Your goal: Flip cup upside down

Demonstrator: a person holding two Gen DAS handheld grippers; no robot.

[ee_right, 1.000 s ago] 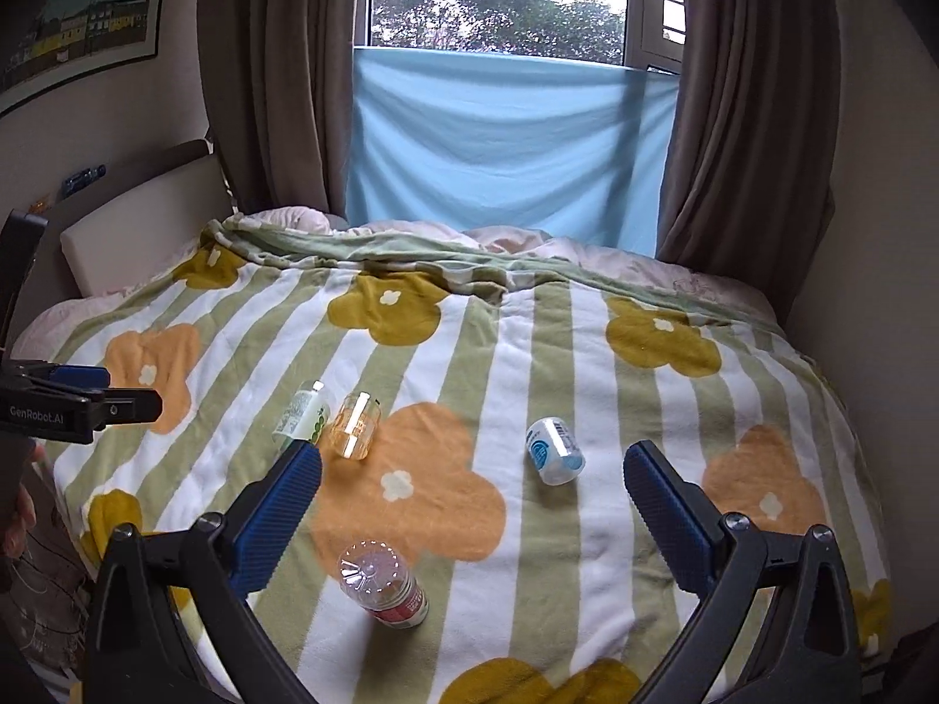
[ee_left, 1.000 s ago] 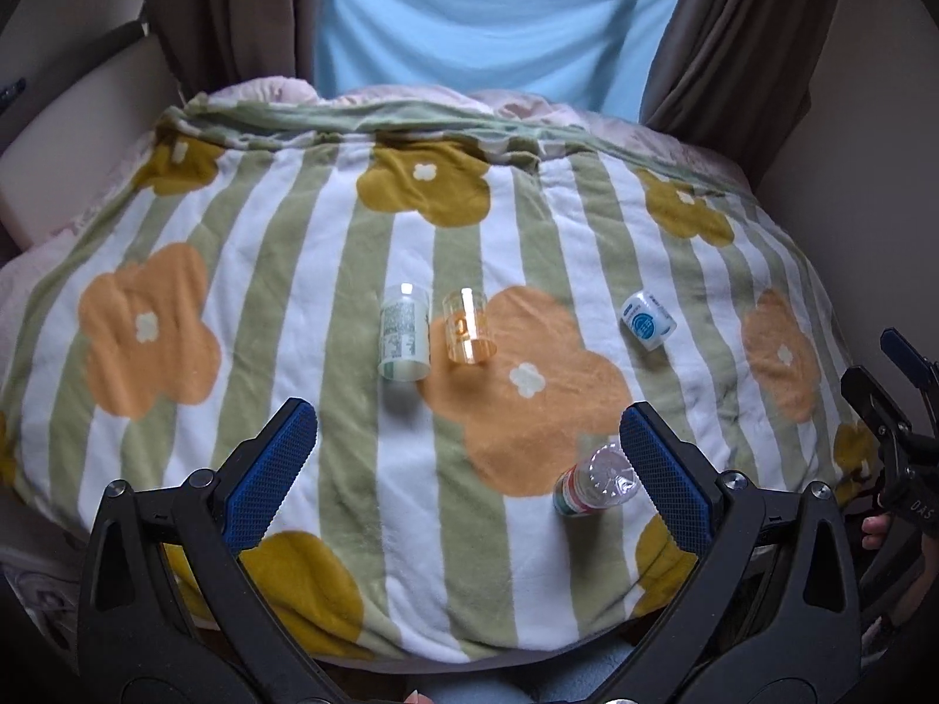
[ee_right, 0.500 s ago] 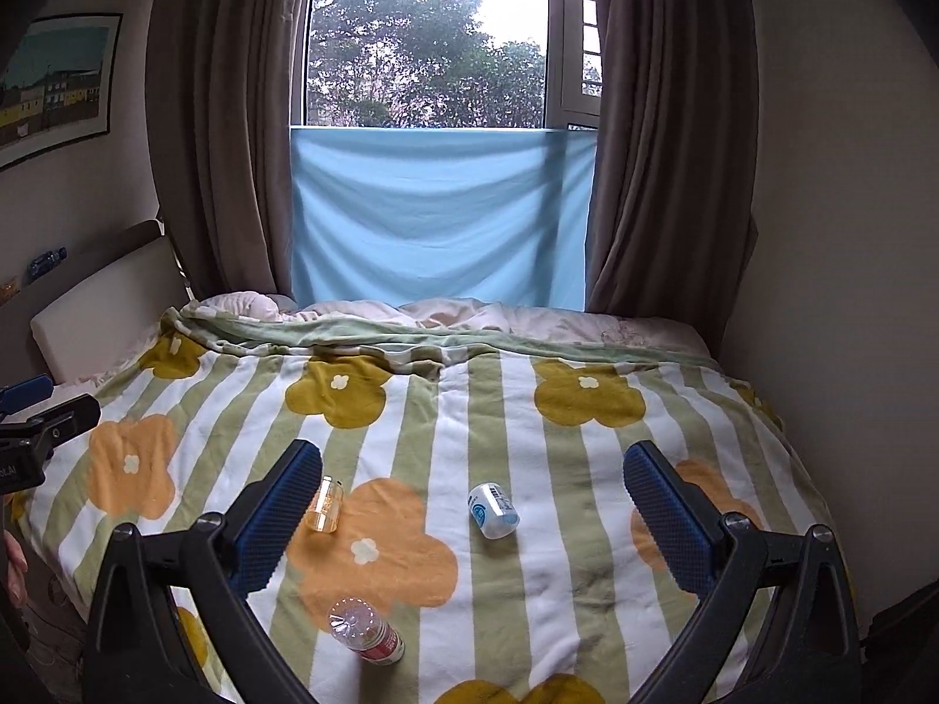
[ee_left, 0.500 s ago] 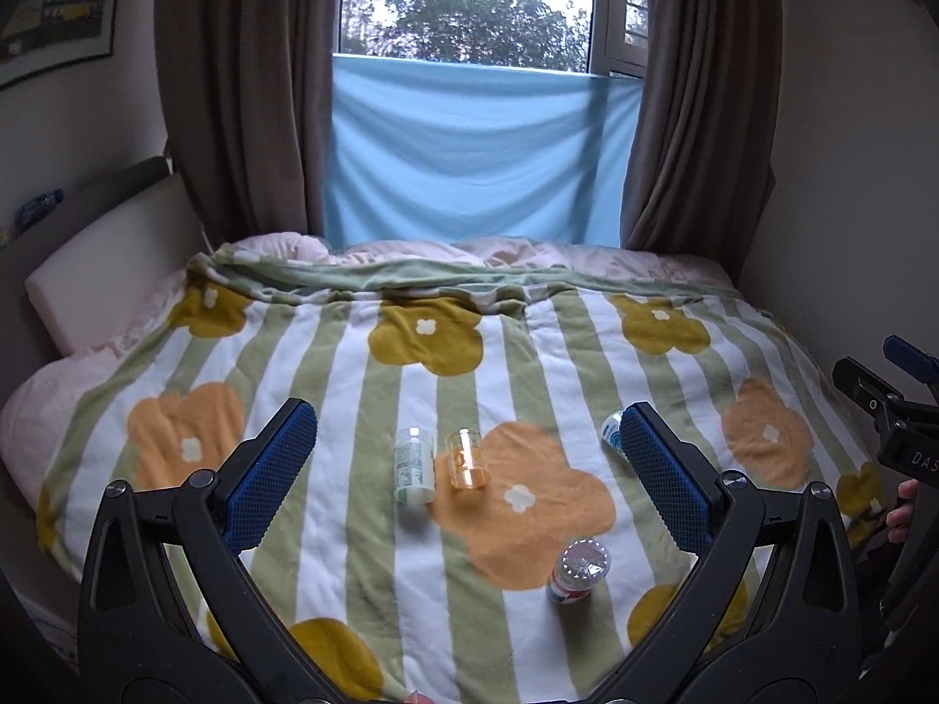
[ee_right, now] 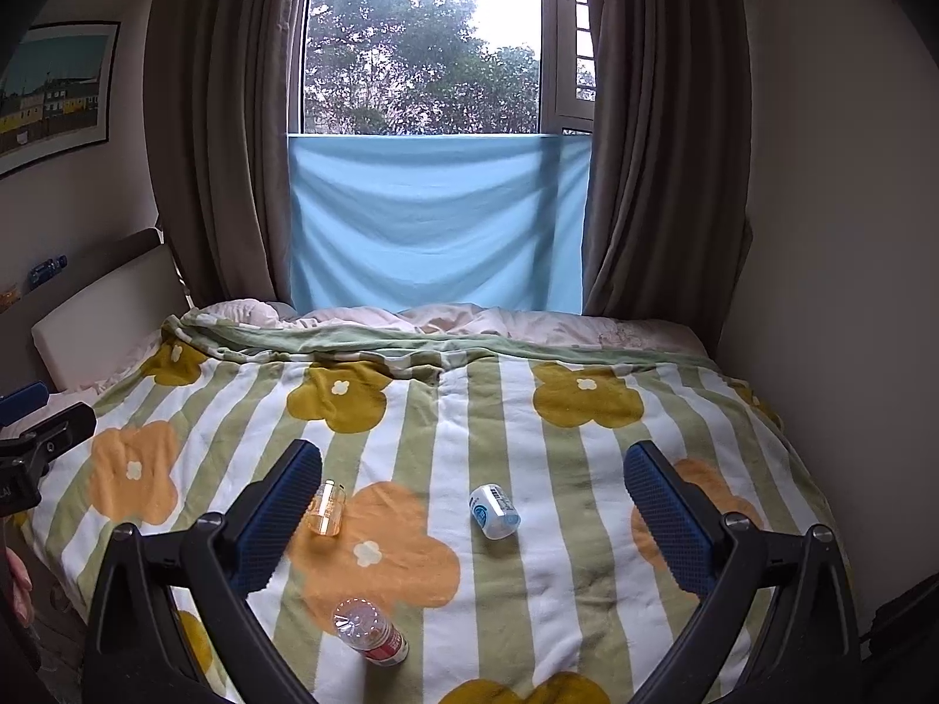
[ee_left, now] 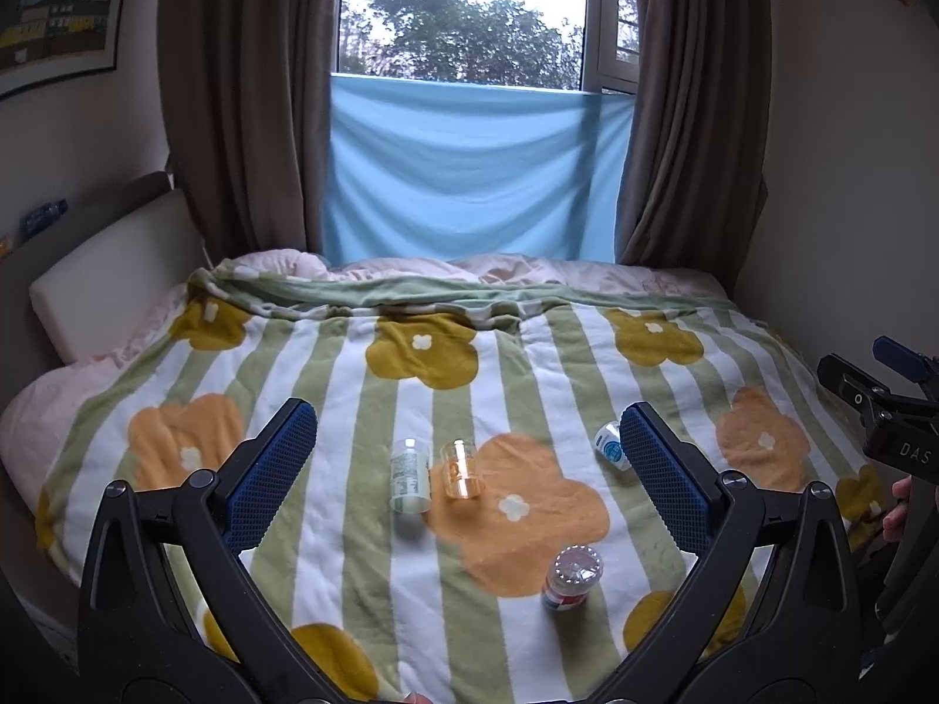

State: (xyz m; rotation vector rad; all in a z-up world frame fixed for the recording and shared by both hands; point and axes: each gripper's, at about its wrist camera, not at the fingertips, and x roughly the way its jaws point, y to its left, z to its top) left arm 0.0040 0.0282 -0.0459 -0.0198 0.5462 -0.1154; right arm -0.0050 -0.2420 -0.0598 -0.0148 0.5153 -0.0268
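Observation:
A small clear orange-tinted cup (ee_left: 460,469) rests on the flowered blanket (ee_left: 328,528) near the bed's middle; it seems to lie on its side with one end toward me. My left gripper (ee_left: 466,416) is open, held well back from the cup with nothing between its fingers. In the right wrist view the cup (ee_right: 327,510) shows beside the left fingertip, partly hidden by it. My right gripper (ee_right: 472,454) is open too and holds nothing. Each gripper also shows at the other view's edge: the right gripper (ee_left: 880,410) and the left gripper (ee_right: 41,446).
A white-and-green container (ee_left: 409,484) lies right beside the cup on its left. A blue-and-white container (ee_left: 610,447) lies to the right, and a clear bottle with a red label (ee_left: 572,578) lies nearer me. Walls, curtains and a headboard (ee_left: 105,287) ring the bed.
Both views have tilted up and drawn back, so the window now shows and the objects look smaller and lower. Nothing on the blanket has moved; both grippers stay open.

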